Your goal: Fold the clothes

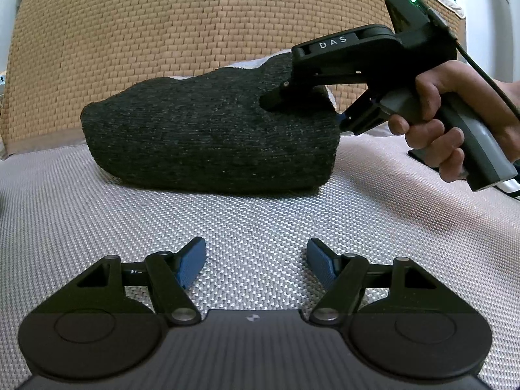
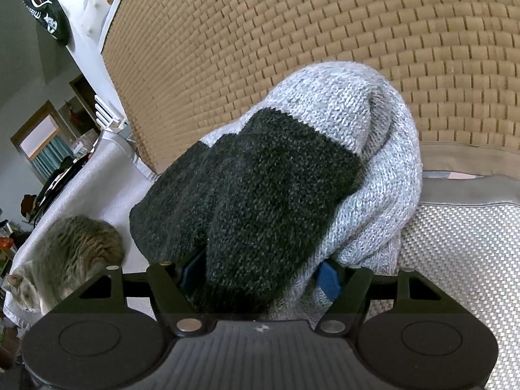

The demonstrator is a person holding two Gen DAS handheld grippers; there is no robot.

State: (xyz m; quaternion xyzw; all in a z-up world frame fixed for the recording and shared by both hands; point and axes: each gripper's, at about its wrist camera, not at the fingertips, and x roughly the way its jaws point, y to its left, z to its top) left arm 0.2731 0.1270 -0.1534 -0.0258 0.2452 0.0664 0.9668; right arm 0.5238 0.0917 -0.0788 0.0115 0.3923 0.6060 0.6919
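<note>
The right gripper (image 2: 260, 276), held in a person's hand (image 1: 455, 120), was clamped around a thick bunch of the knit sweater (image 2: 260, 188), its blue pads (image 2: 328, 279) pressed into the dark and pale grey fabric on either side. The left gripper (image 1: 256, 263) hung apart from it with its jaws spread wide and nothing between them, low over the silver woven mat (image 1: 260, 221). The sweater sat bundled on that mat before a tan woven backrest (image 1: 162, 32), and off to the left a grey tabby cat (image 2: 71, 253) crouched on the pale cover (image 2: 97, 182).
</note>
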